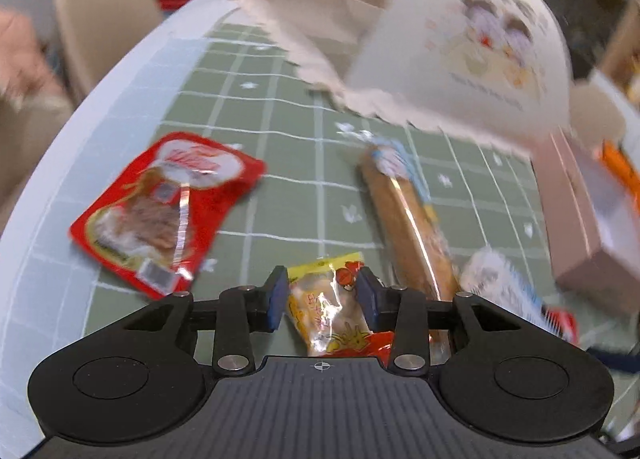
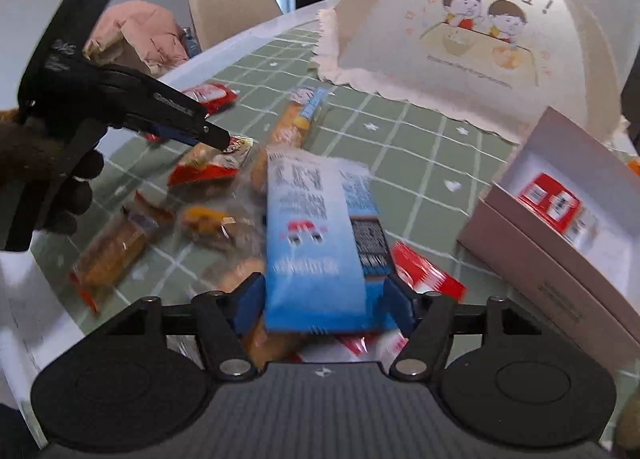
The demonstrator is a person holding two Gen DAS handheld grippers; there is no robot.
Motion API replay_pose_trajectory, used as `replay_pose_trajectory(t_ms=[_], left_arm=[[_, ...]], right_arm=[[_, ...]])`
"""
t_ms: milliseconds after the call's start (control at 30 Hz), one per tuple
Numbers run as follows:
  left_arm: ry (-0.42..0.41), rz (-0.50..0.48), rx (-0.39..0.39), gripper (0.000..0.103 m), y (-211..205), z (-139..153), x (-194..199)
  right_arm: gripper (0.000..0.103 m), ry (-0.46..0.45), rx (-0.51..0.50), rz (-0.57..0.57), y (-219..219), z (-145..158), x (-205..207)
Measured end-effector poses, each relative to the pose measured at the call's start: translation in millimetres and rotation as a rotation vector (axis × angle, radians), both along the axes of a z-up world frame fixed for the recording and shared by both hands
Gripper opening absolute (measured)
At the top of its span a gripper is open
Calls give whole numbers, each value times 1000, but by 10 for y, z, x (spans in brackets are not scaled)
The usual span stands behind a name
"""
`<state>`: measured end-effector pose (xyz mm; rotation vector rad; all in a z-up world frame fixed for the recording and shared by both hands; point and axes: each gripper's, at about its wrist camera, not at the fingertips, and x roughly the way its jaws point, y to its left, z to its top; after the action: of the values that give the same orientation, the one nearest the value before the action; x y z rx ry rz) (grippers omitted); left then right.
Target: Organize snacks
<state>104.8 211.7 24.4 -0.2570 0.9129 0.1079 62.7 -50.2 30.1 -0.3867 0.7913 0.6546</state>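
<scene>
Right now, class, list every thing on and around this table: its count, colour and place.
Blue packet: one, blue-white, between right fingers.
Yellow packet: one, yellow-red, between left fingers.
Red pouch: one, table's left.
Bread stick: one, brown, mid-table.
Box: one, pinkish, right, open, red packets inside.
Food cover: one, cream, far side.
Tablecloth: one, green checked.
Chair: one, beige, behind.
Left gripper: black, blue pads.
Right gripper: same.

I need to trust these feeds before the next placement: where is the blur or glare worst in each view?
Left wrist view: the food cover and pink box smear with motion blur, and glare streaks the yellow snack packet between the left gripper's fingers. Right wrist view: the blue packet in the right gripper is blurred, the cover's print sharp.
</scene>
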Motion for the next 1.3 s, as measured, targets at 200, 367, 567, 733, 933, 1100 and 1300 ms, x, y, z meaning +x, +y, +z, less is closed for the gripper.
replay_pose_trajectory(t_ms=[200, 367, 567, 733, 933, 1100, 1300], left_arm=[[29, -212, -11, 40, -413, 23, -259], [62, -257, -87, 39, -605, 37, -585], [41, -189, -65, 32, -549, 156, -909], [-13, -41, -64, 32, -219, 414, -1100], [-25, 35, -23, 32, -76, 456, -1334], [-23, 13, -68, 32, -194, 399, -1330], [-26, 9, -81, 32, -278, 411, -1299]], right_arm=[[71, 0, -21, -70, -356, -15, -58], [71, -28, -10, -94, -531, 46, -183], [74, -96, 27, 22, -288, 153, -431], [74, -28, 26, 82, 22, -16, -469], [74, -74, -77, -58, -283, -147, -393], [74, -122, -30, -43, -423, -25, -499], [76, -3, 107, 129, 6, -42, -638]])
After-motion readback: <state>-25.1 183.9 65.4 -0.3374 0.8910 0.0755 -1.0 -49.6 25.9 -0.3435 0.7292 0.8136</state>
